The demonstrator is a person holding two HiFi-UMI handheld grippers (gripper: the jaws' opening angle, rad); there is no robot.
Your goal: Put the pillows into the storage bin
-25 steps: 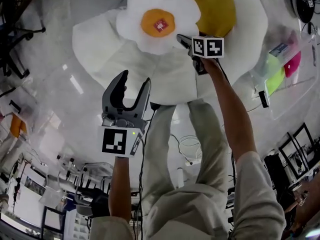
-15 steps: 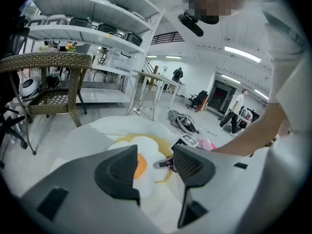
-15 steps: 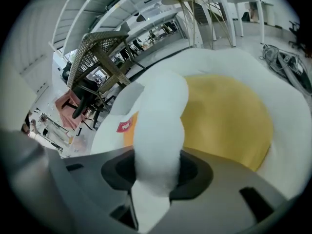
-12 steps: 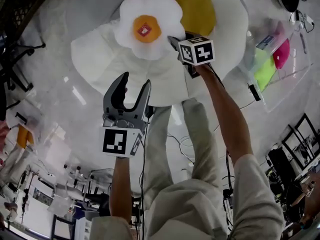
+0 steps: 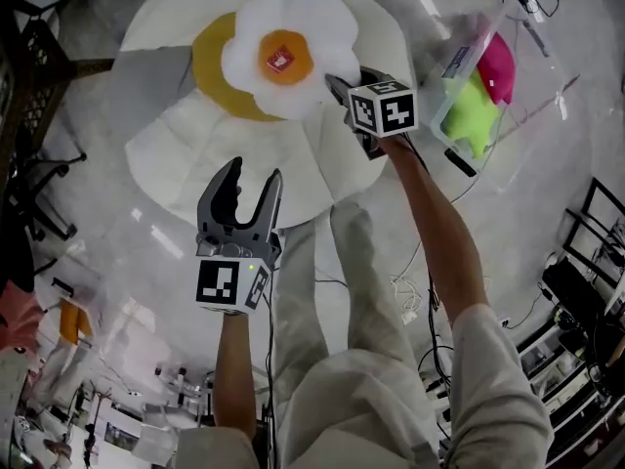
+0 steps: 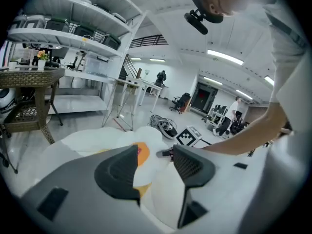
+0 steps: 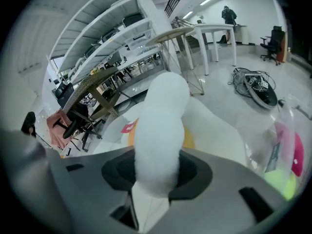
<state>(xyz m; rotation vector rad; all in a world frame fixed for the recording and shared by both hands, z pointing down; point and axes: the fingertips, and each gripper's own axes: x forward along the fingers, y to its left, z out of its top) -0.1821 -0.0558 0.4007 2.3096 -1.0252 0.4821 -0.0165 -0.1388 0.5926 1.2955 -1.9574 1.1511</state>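
A small white flower pillow (image 5: 283,52) with an orange centre hangs above the floor. My right gripper (image 5: 340,88) is shut on one of its petals (image 7: 158,130); its jaws have just been closing on that petal. Under it lies a large fried-egg pillow (image 5: 186,154), white with a yellow yolk (image 5: 210,62). The clear storage bin (image 5: 547,86) sits at the upper right, holding a pink pillow (image 5: 500,66) and a green star pillow (image 5: 469,115). My left gripper (image 5: 249,189) is open and empty, nearer me over the egg pillow's edge. Through its jaws (image 6: 153,167) the flower pillow (image 6: 146,147) shows.
The person's legs stand below the egg pillow. Cables (image 5: 405,286) lie on the floor at right. A wicker table (image 6: 29,96) and metal shelving (image 6: 73,38) stand to the left, and black chairs (image 5: 39,193) line the left edge.
The right gripper has lifted the flower pillow off the egg pillow, and both grippers have risen. The storage bin has come further into the head view.
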